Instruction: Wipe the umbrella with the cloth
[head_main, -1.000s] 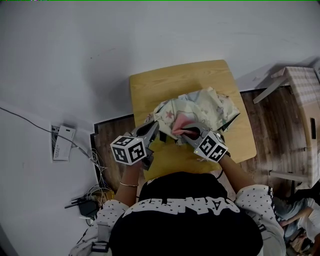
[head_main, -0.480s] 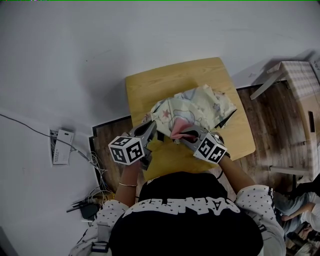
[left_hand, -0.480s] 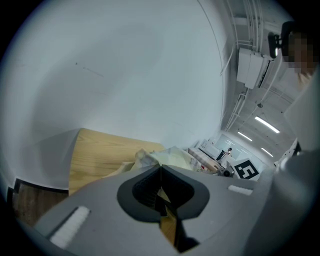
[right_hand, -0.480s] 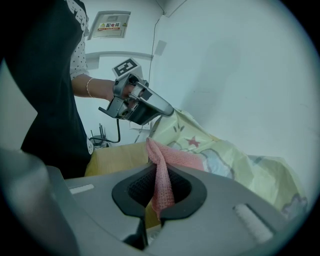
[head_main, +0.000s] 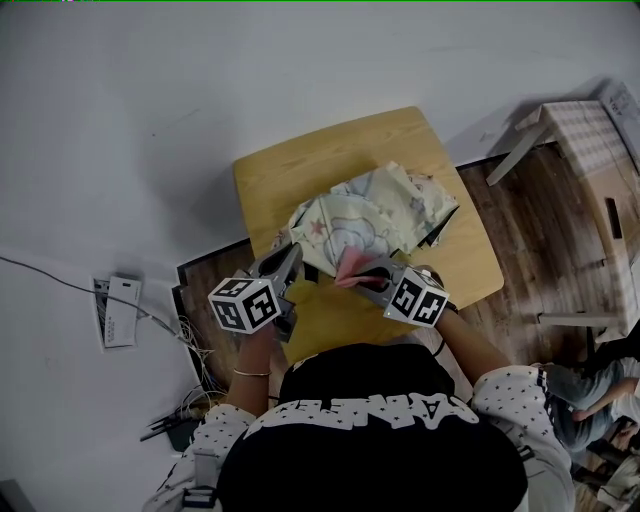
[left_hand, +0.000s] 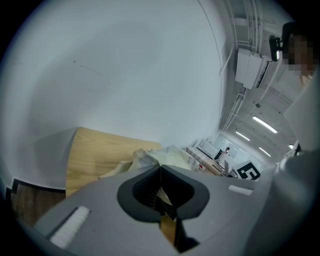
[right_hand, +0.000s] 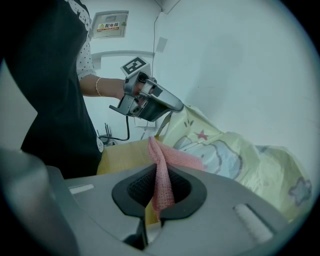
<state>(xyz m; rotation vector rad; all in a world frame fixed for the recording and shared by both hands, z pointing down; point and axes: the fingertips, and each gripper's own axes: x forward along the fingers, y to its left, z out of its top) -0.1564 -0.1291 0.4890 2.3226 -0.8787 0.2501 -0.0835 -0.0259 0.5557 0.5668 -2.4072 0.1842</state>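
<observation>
The umbrella (head_main: 372, 208), a collapsed canopy of pale yellow fabric with star and cartoon prints, lies crumpled on the near half of a small wooden table (head_main: 300, 160). The canopy is not spread out, and its folds reach the table's right edge. The cloth (head_main: 350, 266), a pink knitted strip, rests against the near side of the canopy. The right gripper (head_main: 364, 274) is clenched on this cloth. In the right gripper view the pink strip (right_hand: 172, 156) runs up through the hollow of the jaws (right_hand: 160, 169) and folds over onto the printed fabric (right_hand: 230, 155). The left gripper (head_main: 296, 256) is at the canopy's near left edge, and its jaws are pressed together. In the left gripper view (left_hand: 161, 168) a thin cream fold of the canopy (left_hand: 170, 156) sits pinched between them. The two grippers are close together, side by side, with the cloth between them. Each carries a marker cube (head_main: 245, 303). The person stands at the table's near side in a black top with dotted sleeves, and wears a bracelet (head_main: 255, 371) on the left wrist. Dark wood floor (head_main: 520, 215) flanks the table, and a tangle of cables (head_main: 185, 345) lies to the left.
</observation>
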